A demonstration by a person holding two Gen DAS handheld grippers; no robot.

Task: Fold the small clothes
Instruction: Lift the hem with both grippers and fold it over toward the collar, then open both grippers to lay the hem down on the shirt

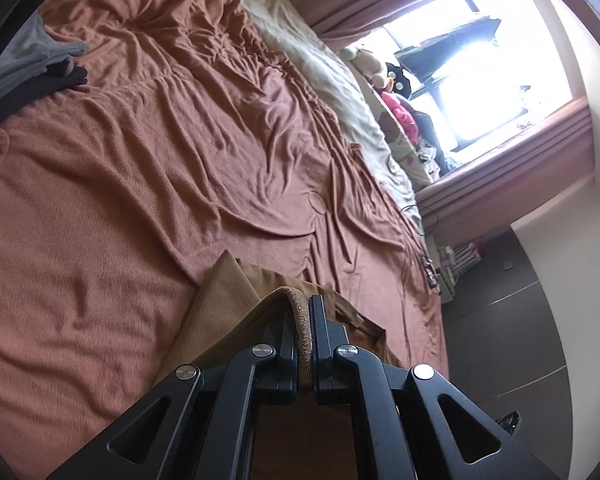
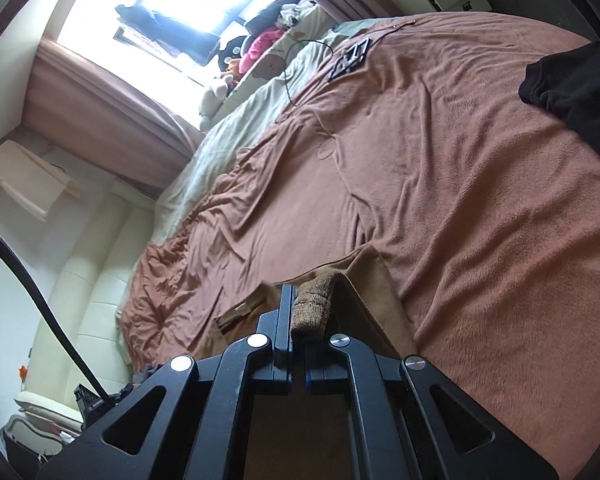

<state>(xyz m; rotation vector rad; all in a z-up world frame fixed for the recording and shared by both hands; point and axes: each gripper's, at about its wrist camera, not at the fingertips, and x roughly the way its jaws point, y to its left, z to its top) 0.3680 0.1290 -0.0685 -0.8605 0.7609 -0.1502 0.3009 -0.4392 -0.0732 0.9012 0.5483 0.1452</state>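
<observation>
A: What is the left gripper (image 1: 309,304) doing?

B: It is pinching the ribbed band of a tan garment (image 1: 228,296), its jaws pressed nearly together on the cloth. The rest of the garment is hanging down onto the rust-brown blanket (image 1: 140,184) covering the bed.

A: And the right gripper (image 2: 300,300)?

B: It is clamping another part of the same garment (image 2: 376,284), with the ribbed edge bunching beside its jaws. The fabric is draping from there onto the blanket (image 2: 460,200).

A: Is anything else lying on the bed?

B: Grey and black clothes (image 1: 40,68) are sitting near the far edge in the left view, and a dark garment (image 2: 572,92) is showing at the right view's edge.
</observation>
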